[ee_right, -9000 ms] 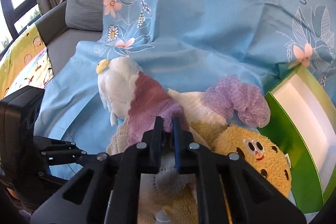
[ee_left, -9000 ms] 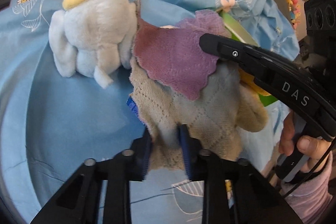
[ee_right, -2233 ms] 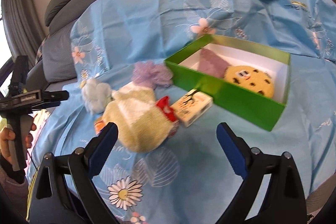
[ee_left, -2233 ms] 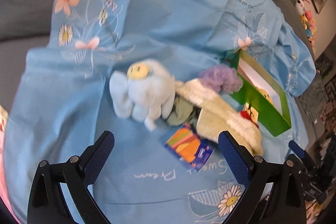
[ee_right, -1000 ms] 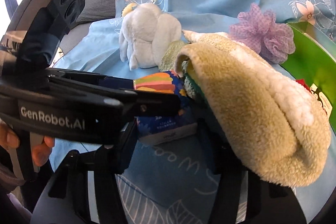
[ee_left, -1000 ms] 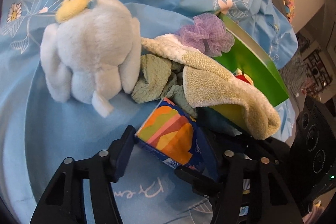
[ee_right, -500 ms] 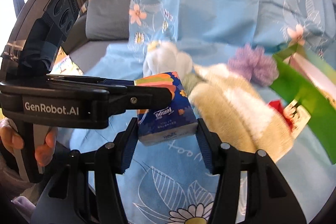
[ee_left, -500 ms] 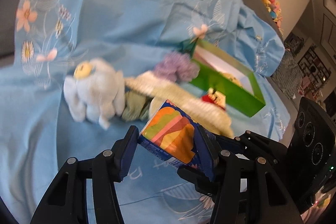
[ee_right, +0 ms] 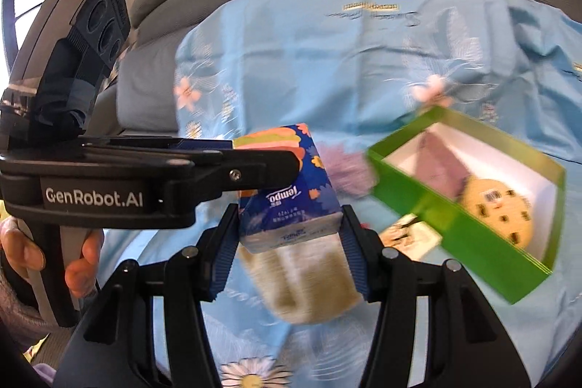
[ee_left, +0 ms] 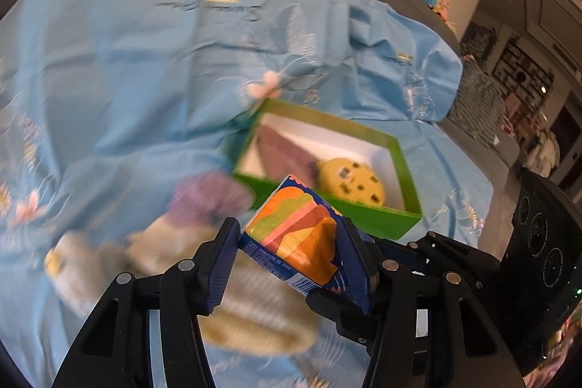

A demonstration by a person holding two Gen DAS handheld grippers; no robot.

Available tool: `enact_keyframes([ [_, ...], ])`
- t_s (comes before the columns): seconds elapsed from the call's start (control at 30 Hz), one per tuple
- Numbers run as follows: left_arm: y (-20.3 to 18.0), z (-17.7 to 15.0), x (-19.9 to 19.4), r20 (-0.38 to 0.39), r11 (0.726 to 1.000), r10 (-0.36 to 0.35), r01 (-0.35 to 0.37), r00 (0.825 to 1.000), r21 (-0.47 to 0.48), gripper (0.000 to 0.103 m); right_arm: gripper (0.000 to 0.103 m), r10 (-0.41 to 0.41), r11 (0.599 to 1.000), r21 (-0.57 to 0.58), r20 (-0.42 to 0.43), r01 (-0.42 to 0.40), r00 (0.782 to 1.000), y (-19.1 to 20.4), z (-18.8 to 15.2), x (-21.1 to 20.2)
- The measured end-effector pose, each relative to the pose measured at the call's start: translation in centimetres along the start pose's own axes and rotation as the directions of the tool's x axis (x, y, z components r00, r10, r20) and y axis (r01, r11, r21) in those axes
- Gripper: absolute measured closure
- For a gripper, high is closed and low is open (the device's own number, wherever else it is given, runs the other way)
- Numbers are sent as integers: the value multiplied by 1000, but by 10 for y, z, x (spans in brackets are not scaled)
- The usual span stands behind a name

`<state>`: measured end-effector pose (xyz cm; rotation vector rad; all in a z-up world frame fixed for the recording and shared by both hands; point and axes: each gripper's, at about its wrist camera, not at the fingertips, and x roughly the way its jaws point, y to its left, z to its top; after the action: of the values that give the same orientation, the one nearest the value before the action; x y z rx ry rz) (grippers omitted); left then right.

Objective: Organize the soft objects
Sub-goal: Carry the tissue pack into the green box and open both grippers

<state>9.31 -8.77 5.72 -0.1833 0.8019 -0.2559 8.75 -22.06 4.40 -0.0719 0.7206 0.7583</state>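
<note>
Above the blue sheet (ee_left: 145,68), 2 grippers clamp 1 tissue pack (ee_right: 287,191): the left gripper (ee_left: 294,260) and right gripper (ee_right: 289,250), both half open. To finish well, they should travel together, level, toward the green box (ee_right: 454,206), then release simultaneously.

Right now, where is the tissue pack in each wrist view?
Left wrist: tissue pack sits bottom centre, clamped between the left gripper pads, tilted, in front of the green box.
Right wrist: the pack is at centre, between the right gripper pads, left of the box.
Shared landmark: the cookie plush inside the box.
</note>
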Motion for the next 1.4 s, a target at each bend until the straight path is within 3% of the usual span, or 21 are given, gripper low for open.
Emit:
enact_keyframes([
  [0.3, -39, 62, 80, -77, 998, -42, 45, 996, 32, 47, 50, -75, 992, 102, -6, 76, 997, -85, 25, 11],
  [0.6, -43, 84, 147, -158, 998, -61, 63, 986, 10, 47, 50, -102, 978, 176, -80, 115, 992, -152, 38, 31],
  [0.87, -29, 82, 183, -231, 996, -82, 70, 970, -59, 47, 49, -93, 973, 192, -183, 128, 979, -174, 35, 57],
  [1.07, -27, 75, 193, -282, 999, -11, -1, 959, -43, 45, 44, -127, 962, 208, -235, 177, 964, -180, 29, 65],
  [1.13, -27, 74, 192, -295, 999, 18, -28, 955, -30, 30, 35, -152, 957, 208, -242, 204, 958, -181, 29, 63],
  [1.2, -26, 74, 185, -283, 998, 48, -54, 958, -13, 24, 31, -176, 954, 197, -240, 226, 955, -180, 28, 58],
  [1.33, -29, 72, 168, -265, 995, 104, -98, 958, 36, 24, 28, -218, 946, 184, -245, 266, 945, -177, 26, 45],
  [1.4, -30, 69, 159, -254, 991, 127, -115, 959, 63, 24, 17, -247, 941, 174, -236, 290, 940, -173, 24, 36],
])
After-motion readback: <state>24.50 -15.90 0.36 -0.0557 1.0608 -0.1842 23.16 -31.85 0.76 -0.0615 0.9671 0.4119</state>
